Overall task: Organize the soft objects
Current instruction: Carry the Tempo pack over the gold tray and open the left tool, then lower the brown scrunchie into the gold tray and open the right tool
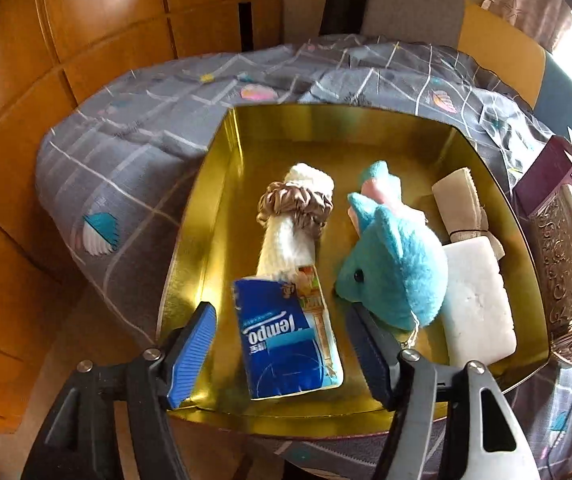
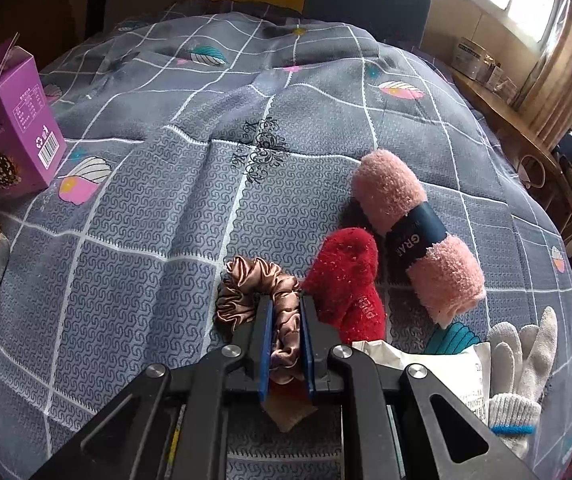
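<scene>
In the left wrist view a gold tray (image 1: 222, 184) holds a blue Tempo tissue pack (image 1: 286, 336), a white rolled cloth with a brown scrunchie around it (image 1: 293, 204), a teal plush dolphin (image 1: 393, 268), a beige roll (image 1: 461, 204) and a white sponge block (image 1: 477, 304). My left gripper (image 1: 282, 332) is open, its jaws on either side of the tissue pack. In the right wrist view my right gripper (image 2: 286, 320) is shut on a pink-brown satin scrunchie (image 2: 254, 288) on the grey cloth. A red rolled towel (image 2: 349, 280) and a pink rolled towel (image 2: 417, 232) lie just to its right.
A grey patterned cloth (image 2: 166, 200) covers the table. A purple carton (image 2: 10, 120) and an ornate metal box (image 1: 565, 272) stand beside the tray. A white work glove (image 2: 525, 360) and a white packet (image 2: 445, 368) lie at the right. Chairs stand behind the table.
</scene>
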The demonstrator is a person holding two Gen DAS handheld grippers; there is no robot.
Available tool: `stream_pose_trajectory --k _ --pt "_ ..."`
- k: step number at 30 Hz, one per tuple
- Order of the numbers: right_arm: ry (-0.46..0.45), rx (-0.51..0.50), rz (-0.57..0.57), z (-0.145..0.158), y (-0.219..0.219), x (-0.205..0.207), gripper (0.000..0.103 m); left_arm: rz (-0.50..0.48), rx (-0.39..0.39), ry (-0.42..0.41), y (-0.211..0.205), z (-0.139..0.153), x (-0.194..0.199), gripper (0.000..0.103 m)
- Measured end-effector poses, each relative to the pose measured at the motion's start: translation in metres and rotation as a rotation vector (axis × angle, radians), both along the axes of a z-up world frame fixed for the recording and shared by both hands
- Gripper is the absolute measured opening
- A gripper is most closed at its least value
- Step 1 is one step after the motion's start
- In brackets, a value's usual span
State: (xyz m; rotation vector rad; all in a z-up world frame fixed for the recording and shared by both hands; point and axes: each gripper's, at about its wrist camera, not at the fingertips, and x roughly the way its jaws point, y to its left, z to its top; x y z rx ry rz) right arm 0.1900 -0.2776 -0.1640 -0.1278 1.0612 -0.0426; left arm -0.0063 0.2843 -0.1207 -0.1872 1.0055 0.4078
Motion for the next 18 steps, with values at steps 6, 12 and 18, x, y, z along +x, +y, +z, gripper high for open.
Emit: stream_pose_trajectory --k 6,12,18 --pt "0.044 -0.001 -0.048 0.005 0.003 0.009 0.013 -0.065 0.024 -0.054 -0.014 0.019 -0.005 0.068" --pt "0.072 0.048 -0.095 0.022 0.004 0.030 0.012 -0.157 0.040 -0.084 -0.033 0.030 -0.005 0.068" --pt "0.056 0.050 -0.076 0.052 0.026 0.061 0.012 -0.216 0.062 -0.109 -0.048 0.035 -0.007 0.068"
